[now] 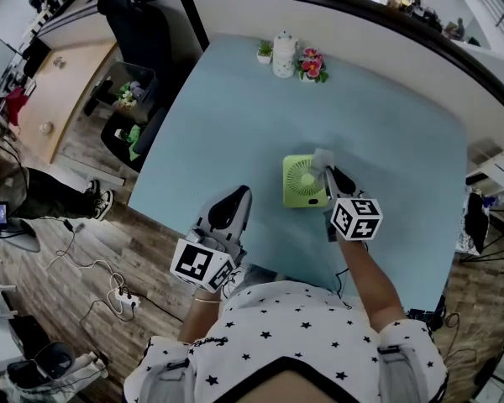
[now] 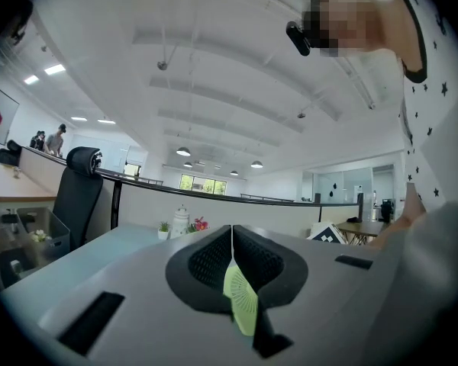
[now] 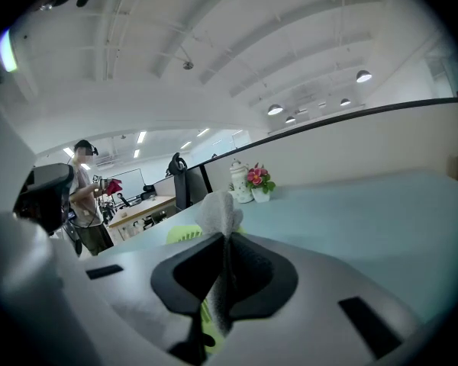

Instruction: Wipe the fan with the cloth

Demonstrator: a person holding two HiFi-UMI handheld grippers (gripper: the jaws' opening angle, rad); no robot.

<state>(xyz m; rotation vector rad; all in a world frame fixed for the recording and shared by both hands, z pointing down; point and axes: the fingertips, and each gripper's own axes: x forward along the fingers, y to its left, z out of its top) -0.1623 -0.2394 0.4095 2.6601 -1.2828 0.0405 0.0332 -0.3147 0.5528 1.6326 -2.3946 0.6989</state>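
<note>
Your fan [image 1: 303,181] is a small, lime-green, square one. It lies flat on the pale blue desk [image 1: 235,124] with its round grille facing up. Your cloth [image 1: 322,158] is a pale grey wad pinched in your right tongs [image 1: 329,175]. Its bunched end pokes past the tips over the fan's far right corner; whether it touches there isn't clear.
</note>
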